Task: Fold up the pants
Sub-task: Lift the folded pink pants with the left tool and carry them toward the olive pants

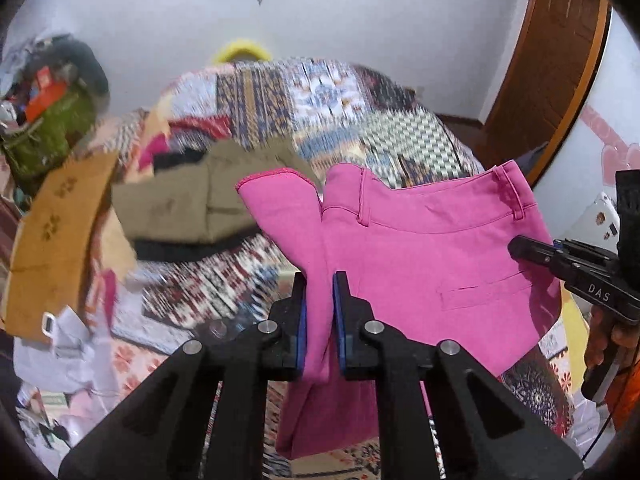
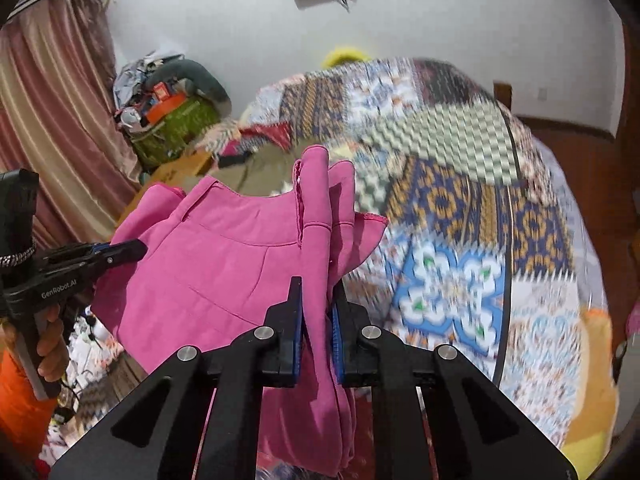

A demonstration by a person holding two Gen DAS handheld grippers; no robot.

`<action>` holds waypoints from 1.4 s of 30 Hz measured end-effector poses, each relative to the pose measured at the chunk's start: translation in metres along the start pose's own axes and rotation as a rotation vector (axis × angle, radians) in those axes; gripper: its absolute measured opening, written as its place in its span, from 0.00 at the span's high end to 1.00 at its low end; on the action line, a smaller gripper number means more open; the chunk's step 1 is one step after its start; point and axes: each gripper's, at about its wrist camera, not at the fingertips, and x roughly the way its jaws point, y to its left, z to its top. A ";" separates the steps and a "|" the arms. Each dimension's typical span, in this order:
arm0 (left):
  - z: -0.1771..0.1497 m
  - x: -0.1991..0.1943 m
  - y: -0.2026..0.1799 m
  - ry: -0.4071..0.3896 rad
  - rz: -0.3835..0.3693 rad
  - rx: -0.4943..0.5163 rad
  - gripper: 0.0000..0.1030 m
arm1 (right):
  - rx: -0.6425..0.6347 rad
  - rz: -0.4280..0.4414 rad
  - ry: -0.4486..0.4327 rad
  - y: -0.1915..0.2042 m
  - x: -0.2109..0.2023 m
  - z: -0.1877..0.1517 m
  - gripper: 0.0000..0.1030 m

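Both the left gripper point(image 1: 319, 280) and the right gripper point(image 2: 316, 284) are clenched on the pink pants point(image 1: 420, 240), held above the bed point(image 1: 340, 92). Judging by this, keep the waistband taut and level, then lower it flat onto the bed without letting the fabric bunch.

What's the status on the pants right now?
Left gripper, right gripper: jaws shut on pink pants. Pants held up above patterned bedspread. Olive garment lies beyond.

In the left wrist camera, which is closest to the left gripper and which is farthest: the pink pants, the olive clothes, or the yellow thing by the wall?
Starting from the left gripper:
1. Pink pants: clamped right in the gripper, spreading to the right.
2. Olive clothes: lying on the patchwork bedspread, ahead and to the left.
3. Yellow thing: peeking over the bed's far edge by the wall.
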 end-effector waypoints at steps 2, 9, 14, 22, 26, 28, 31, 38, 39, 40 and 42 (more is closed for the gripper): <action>0.012 -0.007 0.007 -0.032 0.014 -0.002 0.89 | -0.019 -0.002 -0.021 0.008 -0.001 0.012 0.90; 0.054 -0.022 0.040 -0.129 0.073 -0.009 0.89 | -0.076 0.007 -0.093 0.038 0.005 0.059 0.90; 0.075 -0.017 0.070 -0.161 0.114 -0.023 0.89 | -0.110 0.020 -0.124 0.057 0.026 0.090 0.90; 0.099 0.017 0.122 -0.158 0.161 -0.057 0.89 | -0.105 0.046 -0.127 0.070 0.083 0.127 0.90; 0.106 0.047 0.144 -0.152 0.218 -0.045 0.89 | -0.126 0.050 -0.098 0.076 0.123 0.140 0.90; 0.106 0.065 0.156 -0.134 0.237 -0.044 0.89 | -0.128 0.051 -0.076 0.078 0.146 0.144 0.90; 0.105 0.094 0.174 -0.110 0.256 -0.059 0.89 | -0.135 0.049 -0.045 0.080 0.172 0.146 0.90; 0.100 0.160 0.201 -0.052 0.306 -0.076 0.89 | -0.152 0.005 0.023 0.078 0.240 0.145 0.90; 0.100 0.170 0.204 -0.042 0.321 -0.075 0.89 | -0.151 0.002 0.028 0.077 0.246 0.145 0.90; 0.099 0.181 0.207 -0.028 0.334 -0.072 0.89 | -0.156 -0.003 0.036 0.077 0.256 0.143 0.90; 0.095 0.199 0.213 0.002 0.349 -0.064 0.88 | -0.171 -0.019 0.066 0.079 0.272 0.141 0.89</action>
